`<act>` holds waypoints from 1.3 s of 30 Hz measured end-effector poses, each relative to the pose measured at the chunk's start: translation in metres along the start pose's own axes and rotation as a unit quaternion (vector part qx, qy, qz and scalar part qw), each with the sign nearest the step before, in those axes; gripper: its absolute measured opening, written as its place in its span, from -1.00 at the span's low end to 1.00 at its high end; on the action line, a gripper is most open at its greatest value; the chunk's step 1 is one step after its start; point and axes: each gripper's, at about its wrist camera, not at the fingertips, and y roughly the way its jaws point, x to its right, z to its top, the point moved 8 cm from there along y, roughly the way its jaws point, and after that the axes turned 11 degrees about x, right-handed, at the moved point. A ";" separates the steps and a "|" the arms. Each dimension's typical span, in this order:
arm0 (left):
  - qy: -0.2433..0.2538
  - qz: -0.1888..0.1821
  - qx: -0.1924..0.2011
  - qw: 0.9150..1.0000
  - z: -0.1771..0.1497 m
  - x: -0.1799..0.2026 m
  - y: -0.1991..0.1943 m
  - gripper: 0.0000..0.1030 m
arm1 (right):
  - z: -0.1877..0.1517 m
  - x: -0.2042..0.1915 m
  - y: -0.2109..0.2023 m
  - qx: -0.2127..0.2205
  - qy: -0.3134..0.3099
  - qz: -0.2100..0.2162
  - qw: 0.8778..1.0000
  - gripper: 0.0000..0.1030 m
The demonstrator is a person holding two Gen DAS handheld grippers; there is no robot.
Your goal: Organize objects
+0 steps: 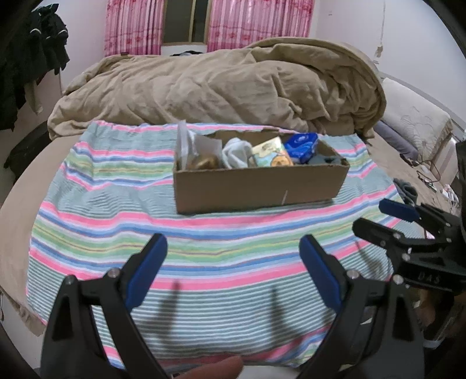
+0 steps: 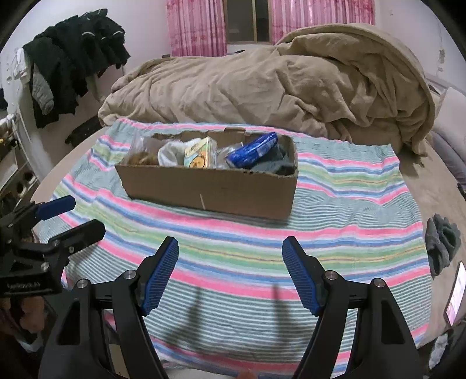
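Left wrist view: looked forward over a bed draped with a striped towel in pink, blue, green and white bands. Near the towel's far edge, just short of a heaped tan blanket, sat an open cardboard box. Long axis ran left to right across the towel, open side up, right end angled slightly away. Packed inside, left to right: a clear plastic bag standing above the rim, a gold-brown round item too blurred to name, a white bundled cloth, a small yellow printed carton tilted upright, a blue packet leaning toward the far right corner, and grey-blue fabric at the right end.

Left gripper hovered low over the towel's near edge, blue pads spread wide apart, nothing between them. Right gripper showed at the right margin, also spread and empty, well apart from the box.

Right wrist view: same cardboard box, seen with long axis slanting from near left to far right. Right gripper spread wide over the near half of the towel, holding nothing. Left gripper at the left edge, likewise open-handed. Dark clothes hung at far left; pink curtains behind the blanket; a dark sock and a lit phone lay off the towel's right edge.
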 end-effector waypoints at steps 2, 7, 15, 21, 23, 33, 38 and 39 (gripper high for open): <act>-0.001 -0.001 0.001 1.000 0.000 0.000 0.000 0.81 | 0.000 -0.001 0.001 0.000 -0.001 0.001 1.000 0.49; -0.004 0.001 0.001 1.000 0.001 -0.002 0.002 0.81 | 0.001 0.000 0.003 0.002 0.003 -0.002 1.000 0.49; -0.006 0.004 0.001 1.000 0.001 -0.005 0.004 0.81 | 0.001 -0.001 0.005 0.001 0.003 -0.002 1.000 0.49; -0.007 0.004 0.001 1.000 0.001 -0.005 0.004 0.81 | 0.001 -0.002 0.008 0.000 0.004 -0.003 1.000 0.49; -0.006 0.004 0.003 1.000 0.001 -0.006 0.005 0.81 | 0.000 -0.001 0.008 0.000 0.004 -0.002 1.000 0.49; -0.009 0.005 0.001 1.000 0.002 -0.007 0.006 0.81 | -0.003 0.002 0.013 -0.007 0.007 -0.002 1.000 0.49; -0.010 0.005 0.002 1.000 0.002 -0.006 0.005 0.81 | -0.002 0.002 0.013 -0.007 0.007 -0.003 1.000 0.49; -0.010 0.005 0.002 1.000 0.003 -0.007 0.005 0.81 | -0.002 0.002 0.013 -0.007 0.007 -0.002 1.000 0.49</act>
